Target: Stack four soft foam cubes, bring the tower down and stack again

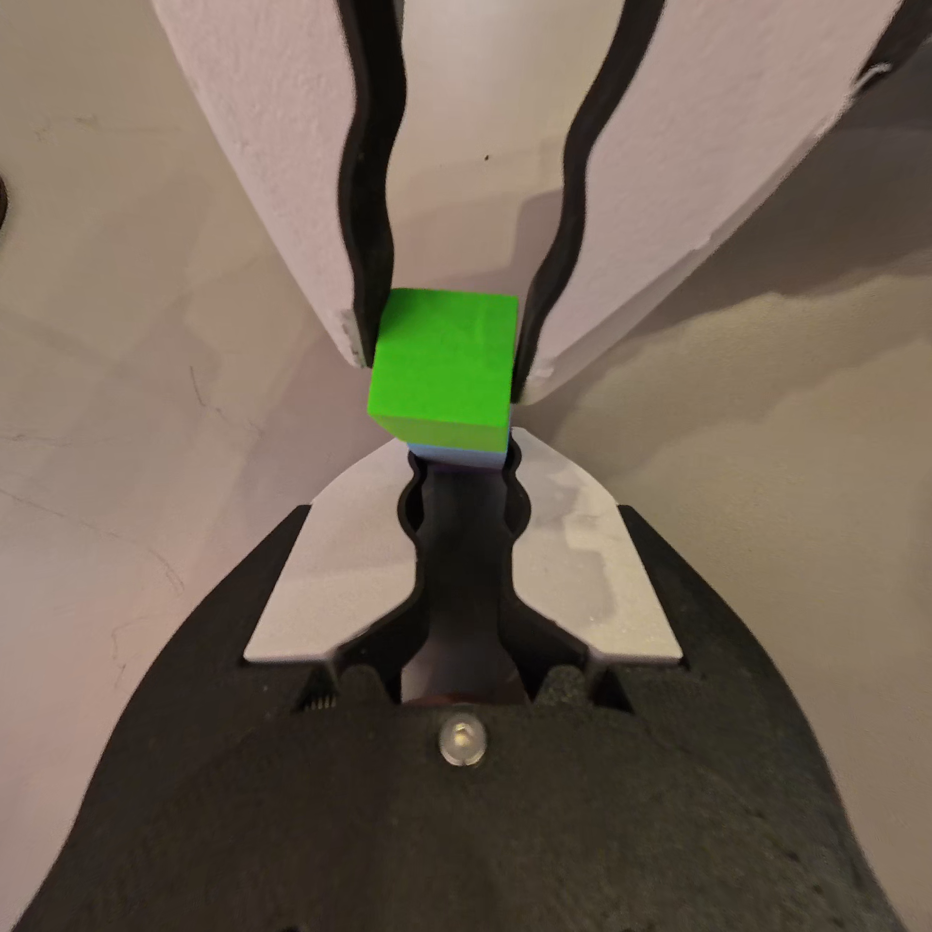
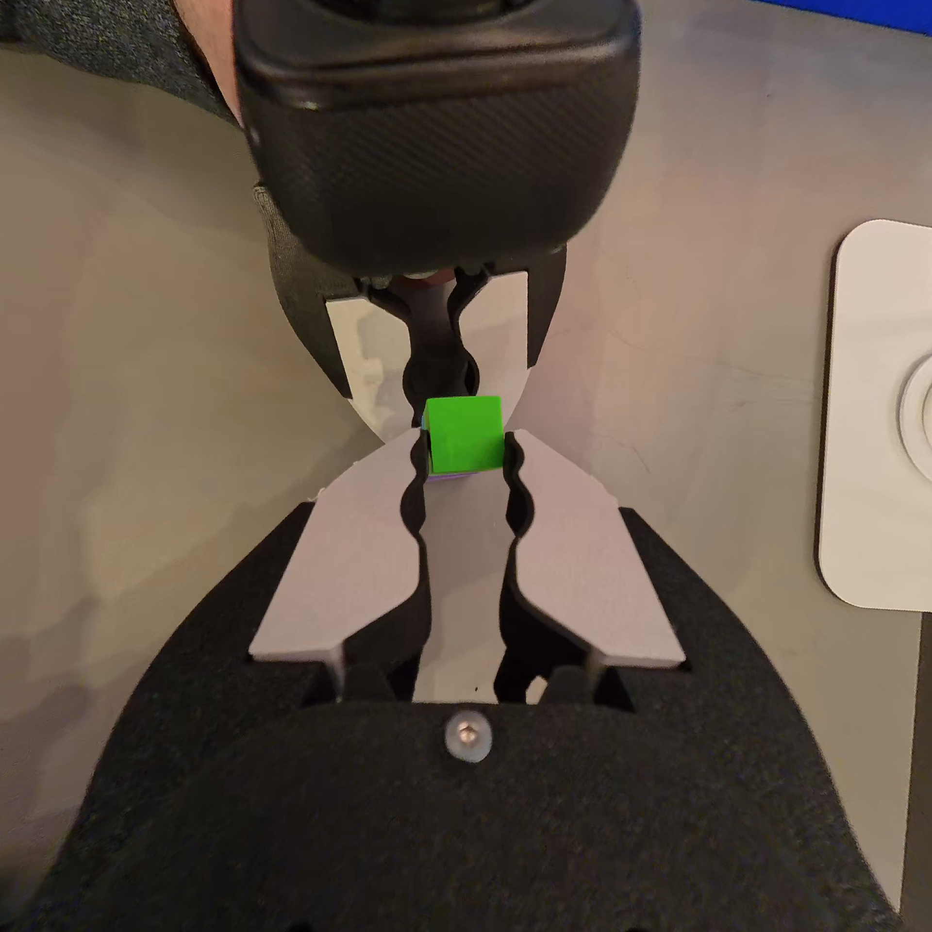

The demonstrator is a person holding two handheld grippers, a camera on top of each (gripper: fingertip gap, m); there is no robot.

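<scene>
A tower of foam cubes stands on the grey table (image 2: pixel 681 252). A green cube (image 1: pixel 444 363) is on top, with a light blue cube (image 1: pixel 456 456) under it and a sliver of a purple cube (image 1: pixel 454 471) below that. My right gripper (image 2: pixel 464 446) is shut on the green cube (image 2: pixel 464 441), and both pads touch its sides. The left wrist view shows the same grip from the far side (image 1: pixel 449 343). My left gripper (image 1: pixel 461 454) faces it and is shut on the tower just under the green cube, at the level of the light blue cube. It also shows in the right wrist view (image 2: pixel 441 388).
A white rounded slab (image 2: pixel 882 418) with a round part lies at the right of the table. A sleeve (image 2: pixel 101 55) and the left gripper's black housing (image 2: pixel 433 151) fill the far side. A blue edge (image 2: pixel 847 12) shows at the top right. Tip to tip, the grippers are about 6 centimetres apart.
</scene>
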